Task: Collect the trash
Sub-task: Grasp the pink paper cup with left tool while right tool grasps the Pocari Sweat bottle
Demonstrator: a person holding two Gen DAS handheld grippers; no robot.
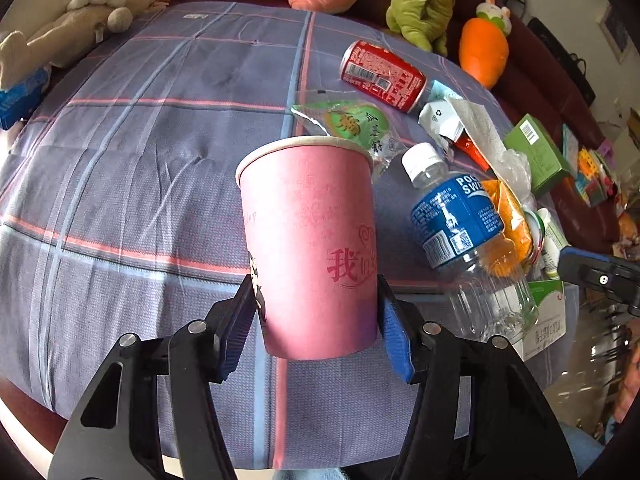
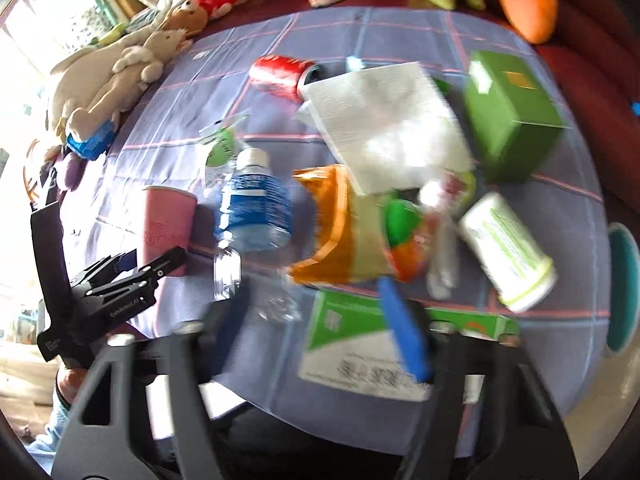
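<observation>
Left gripper (image 1: 316,312): lower centre of its own view; jaws clasp the pink paper cup (image 1: 308,240) low on its wall, pads on both sides.
Pink paper cup: upright, centre frame, on the plaid-covered counter (image 1: 140,160); likely light, thin-walled, easily crushed; low grip near the stiffer base suits it.
Right gripper (image 2: 316,320): blurred; jaws part-spread, nothing clearly between them.
Water bottle (image 1: 460,232): right of cup, lying down; probably light, slippery.
Red can (image 1: 380,76): upper right, on its side.
Plush toys (image 1: 80,12): far edge.

Home: sofa (image 1: 532,76), plush toys (image 1: 80,12)
</observation>
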